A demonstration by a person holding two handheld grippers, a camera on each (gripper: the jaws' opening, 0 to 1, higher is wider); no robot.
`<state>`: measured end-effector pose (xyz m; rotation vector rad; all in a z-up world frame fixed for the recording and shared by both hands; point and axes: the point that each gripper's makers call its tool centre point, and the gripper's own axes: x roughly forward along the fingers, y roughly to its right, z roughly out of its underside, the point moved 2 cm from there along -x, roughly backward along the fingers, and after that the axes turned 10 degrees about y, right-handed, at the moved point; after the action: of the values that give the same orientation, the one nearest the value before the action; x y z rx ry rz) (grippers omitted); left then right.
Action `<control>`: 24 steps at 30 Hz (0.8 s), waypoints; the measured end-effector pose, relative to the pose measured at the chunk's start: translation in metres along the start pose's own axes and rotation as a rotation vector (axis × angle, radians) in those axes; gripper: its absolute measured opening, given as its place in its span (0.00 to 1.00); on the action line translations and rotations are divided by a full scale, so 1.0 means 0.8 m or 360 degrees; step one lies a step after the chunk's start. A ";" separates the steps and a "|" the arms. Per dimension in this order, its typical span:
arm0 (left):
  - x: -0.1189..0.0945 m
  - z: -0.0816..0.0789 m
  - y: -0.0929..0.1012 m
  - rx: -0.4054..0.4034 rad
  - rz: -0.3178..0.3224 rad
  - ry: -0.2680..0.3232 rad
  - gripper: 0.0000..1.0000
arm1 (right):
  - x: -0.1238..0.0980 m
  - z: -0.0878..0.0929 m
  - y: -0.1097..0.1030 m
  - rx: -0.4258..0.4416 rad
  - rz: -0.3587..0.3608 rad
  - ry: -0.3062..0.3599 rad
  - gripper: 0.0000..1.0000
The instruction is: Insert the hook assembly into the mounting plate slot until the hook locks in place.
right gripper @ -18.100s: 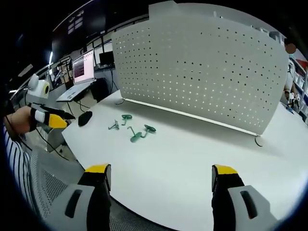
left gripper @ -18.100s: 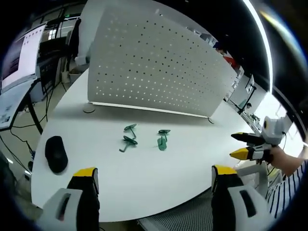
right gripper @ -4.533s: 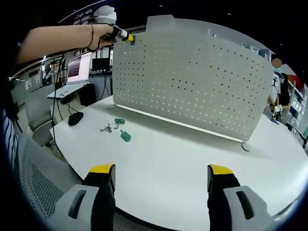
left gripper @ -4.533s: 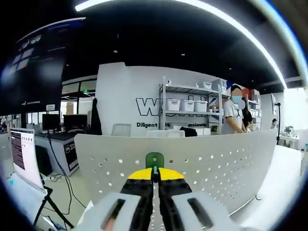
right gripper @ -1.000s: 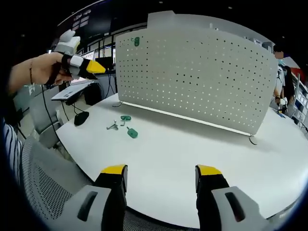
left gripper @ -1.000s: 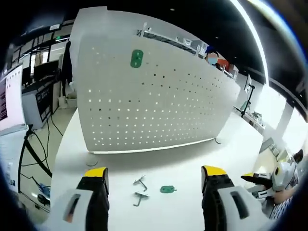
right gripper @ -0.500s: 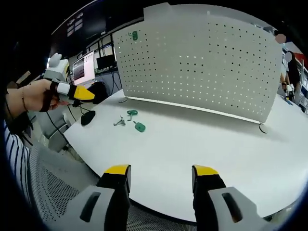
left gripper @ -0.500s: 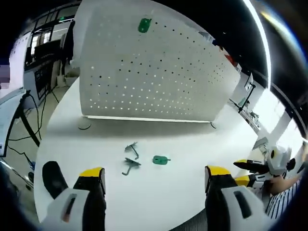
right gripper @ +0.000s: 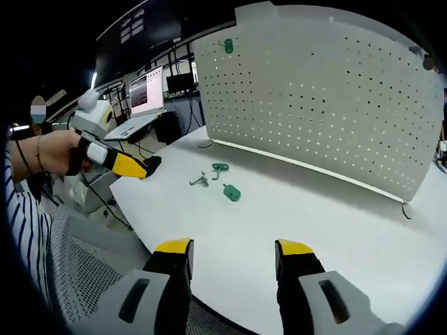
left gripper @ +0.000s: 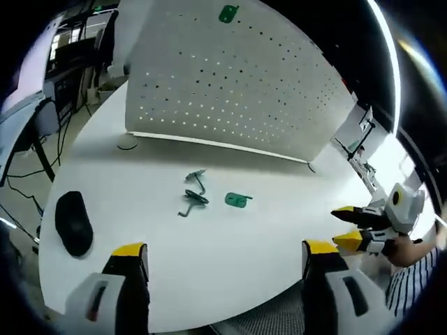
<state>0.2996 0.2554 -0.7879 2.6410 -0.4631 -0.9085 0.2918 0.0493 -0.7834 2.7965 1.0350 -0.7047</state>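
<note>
Left gripper view: left gripper (left gripper: 222, 259) and right gripper (right gripper: 232, 255) hang released, holding nothing. 1 green hook (left gripper: 228, 13) sits high on the pegboard (left gripper: 230, 91); loose hooks (left gripper: 194, 195) lie on the counter (left gripper: 230, 258). Best approach: pinch 1 hook squarely, align it with a hole.

Round white table (left gripper: 230, 244), desks with monitors (right gripper: 145, 91) behind.

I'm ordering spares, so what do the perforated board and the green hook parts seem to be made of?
The perforated board looks like thin sheet metal painted matte white: even rows of punched holes, a gently curved panel. The green hook parts look like moulded plastic, uniformly coloured; the loose hooks beside them may be bent wire, too small to confirm.
</note>
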 end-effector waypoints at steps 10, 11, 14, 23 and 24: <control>-0.002 0.000 0.002 0.0010 0.0028 -0.0033 0.95 | 0.045 -0.020 -0.021 -0.0083 -0.0176 -0.0052 0.40; -0.004 -0.002 0.006 0.0000 0.0044 -0.0020 0.94 | 0.052 -0.022 -0.023 -0.0105 -0.0197 -0.0064 0.40; -0.008 -0.005 0.013 -0.0026 0.0062 0.0004 0.98 | 0.070 -0.028 -0.029 -0.0128 -0.0251 -0.0097 0.38; -0.015 0.007 0.009 -0.0086 0.0071 -0.0010 1.00 | 0.128 -0.039 -0.057 -0.0225 -0.0431 -0.0144 0.32; -0.016 0.007 0.007 -0.0093 0.0064 -0.0006 1.00 | 0.133 -0.039 -0.059 -0.0243 -0.0448 -0.0142 0.31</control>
<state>0.2852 0.2545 -0.7832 2.5686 -0.4820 -0.9013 0.3448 0.1565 -0.7986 2.4943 1.4163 -0.7337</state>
